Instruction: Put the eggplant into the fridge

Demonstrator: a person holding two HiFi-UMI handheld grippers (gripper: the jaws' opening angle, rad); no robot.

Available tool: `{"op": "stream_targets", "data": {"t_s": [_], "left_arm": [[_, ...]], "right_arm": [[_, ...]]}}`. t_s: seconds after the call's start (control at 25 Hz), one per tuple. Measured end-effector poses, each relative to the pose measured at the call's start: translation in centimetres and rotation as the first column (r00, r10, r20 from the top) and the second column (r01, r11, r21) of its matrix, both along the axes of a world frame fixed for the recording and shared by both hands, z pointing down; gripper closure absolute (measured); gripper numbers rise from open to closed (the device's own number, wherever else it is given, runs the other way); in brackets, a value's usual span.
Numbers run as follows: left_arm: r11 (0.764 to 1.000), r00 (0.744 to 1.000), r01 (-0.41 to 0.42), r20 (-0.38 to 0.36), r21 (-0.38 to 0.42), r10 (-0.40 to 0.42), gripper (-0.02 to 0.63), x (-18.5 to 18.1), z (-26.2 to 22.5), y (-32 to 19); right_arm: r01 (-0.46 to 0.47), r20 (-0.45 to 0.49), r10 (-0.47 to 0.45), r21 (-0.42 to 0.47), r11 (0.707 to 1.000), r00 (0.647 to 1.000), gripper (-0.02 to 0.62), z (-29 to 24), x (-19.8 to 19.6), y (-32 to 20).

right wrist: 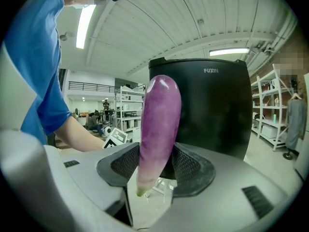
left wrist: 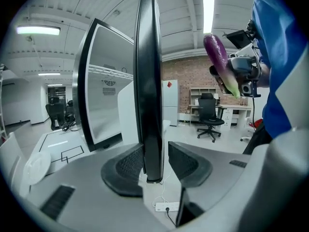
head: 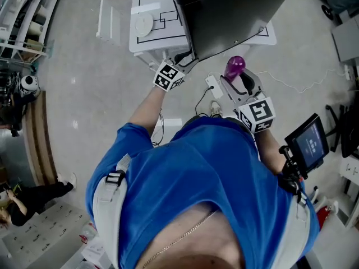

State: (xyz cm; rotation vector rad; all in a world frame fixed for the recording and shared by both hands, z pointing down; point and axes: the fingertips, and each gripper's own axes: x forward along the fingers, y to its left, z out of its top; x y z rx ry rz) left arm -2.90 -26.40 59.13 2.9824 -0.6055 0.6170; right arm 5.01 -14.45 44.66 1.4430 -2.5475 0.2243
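Note:
A purple eggplant (right wrist: 159, 124) stands upright, stem end down, with my right gripper (right wrist: 157, 166) shut on its lower part. From the head view the eggplant (head: 234, 67) is just in front of the black fridge (head: 235, 15) marked FUXIN. My left gripper (left wrist: 157, 166) straddles the thin edge of the black fridge door (left wrist: 147, 81). The left pad lies against the door, and a narrow gap shows at the right pad. The left gripper view also catches the eggplant (left wrist: 219, 62) at the upper right. The fridge's body (left wrist: 104, 95) shows behind the door.
A white low table (head: 151, 15) with black lines stands left of the fridge. A power strip (head: 214, 87) and its cables lie on the floor below my grippers. A small monitor on a stand (head: 308, 142) is at the right, and shelving (head: 22, 15) is at the far left.

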Motion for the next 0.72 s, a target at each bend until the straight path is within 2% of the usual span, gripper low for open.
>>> {"op": "stream_targets", "data": {"t_s": [0.16,0.44,0.6,0.72], "left_arm": [[0.997,0.997,-0.076,0.003,0.01,0.076,0.437,-1.4,-1.6,5.2],[0.982,0.981,-0.191,0.013,-0.002,0.191,0.451,3.2,0.2,7.8],[0.966,0.966,-0.259,0.015,0.003,0.259,0.451,4.2,-1.3,13.2],[0.954,0.954,-0.299,0.02,0.004,0.299,0.459,5.3,-1.1,15.1]], "right_arm": [[-0.048,-0.002,0.048,0.006,0.999,0.999,0.382,-1.3,-3.1,5.1],[-0.121,0.016,0.122,-0.028,0.992,0.992,0.382,1.2,-0.8,6.5],[-0.165,0.019,0.165,0.003,0.986,0.986,0.382,-0.6,-1.1,11.0],[-0.175,0.013,0.175,-0.001,0.985,0.985,0.382,-0.6,-0.8,12.0]]}}
